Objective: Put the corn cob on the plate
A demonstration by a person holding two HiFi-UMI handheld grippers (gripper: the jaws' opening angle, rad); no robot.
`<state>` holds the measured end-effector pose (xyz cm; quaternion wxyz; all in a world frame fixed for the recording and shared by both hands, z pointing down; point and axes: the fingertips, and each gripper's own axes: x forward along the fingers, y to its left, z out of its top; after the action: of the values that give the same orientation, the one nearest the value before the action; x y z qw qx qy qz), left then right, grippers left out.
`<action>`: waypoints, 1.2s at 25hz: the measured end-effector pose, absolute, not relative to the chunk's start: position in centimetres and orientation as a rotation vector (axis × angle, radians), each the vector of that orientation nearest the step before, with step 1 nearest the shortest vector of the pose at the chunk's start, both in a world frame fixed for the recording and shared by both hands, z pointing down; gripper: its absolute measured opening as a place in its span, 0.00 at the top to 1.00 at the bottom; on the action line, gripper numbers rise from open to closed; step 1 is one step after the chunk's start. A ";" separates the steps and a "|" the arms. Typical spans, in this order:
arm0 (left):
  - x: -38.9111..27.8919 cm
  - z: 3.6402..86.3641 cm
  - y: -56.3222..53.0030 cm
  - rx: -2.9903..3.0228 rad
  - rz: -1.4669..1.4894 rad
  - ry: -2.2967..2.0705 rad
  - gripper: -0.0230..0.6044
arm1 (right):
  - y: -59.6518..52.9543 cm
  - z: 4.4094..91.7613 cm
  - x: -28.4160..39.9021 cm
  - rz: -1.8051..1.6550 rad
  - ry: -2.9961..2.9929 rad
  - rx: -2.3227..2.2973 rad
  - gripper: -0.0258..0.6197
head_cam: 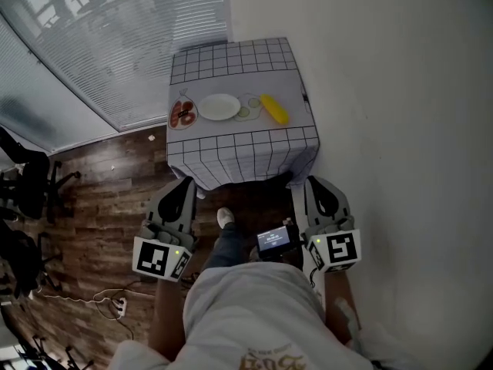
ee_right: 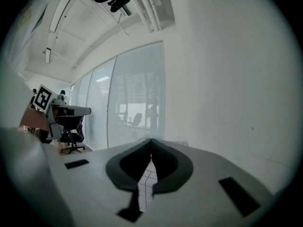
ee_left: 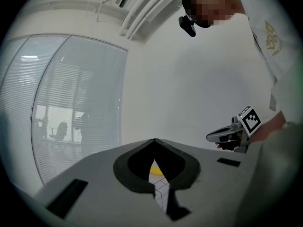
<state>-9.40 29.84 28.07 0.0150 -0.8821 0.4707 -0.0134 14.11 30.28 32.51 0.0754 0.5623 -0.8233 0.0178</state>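
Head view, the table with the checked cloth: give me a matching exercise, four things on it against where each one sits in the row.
Things:
1. corn cob
2. white plate
3. dish of red pieces
4. pale green slices

Places:
A. left end of the row
B. between the white plate and the corn cob
C. right end of the row
D. second from the left, nothing on it

Pairs: 1-C, 2-D, 3-A, 4-B

Your grid-checked surface (head_cam: 231, 60) sits right up against the wall (head_cam: 370, 68). Lined up on it, left to right, you've got a small dish (head_cam: 182, 114) of something red, a white plate (head_cam: 219, 106), some pale green slices (head_cam: 248, 108), then the corn cob (head_cam: 274, 109).
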 end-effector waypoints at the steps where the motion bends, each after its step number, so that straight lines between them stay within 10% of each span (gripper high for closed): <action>1: -9.5 28.0 29.4 -2.740 -0.040 1.470 0.95 | 30.0 32.5 14.2 0.052 -2.466 1.686 0.95; 30: -15.0 31.3 5.0 -2.735 -0.080 1.496 0.95 | 7.4 36.1 9.1 0.124 -2.307 1.616 0.95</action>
<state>-15.01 4.98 31.29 0.0117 -0.8770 0.4797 -0.0257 9.09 7.40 36.12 0.1606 0.5657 -0.8076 0.0434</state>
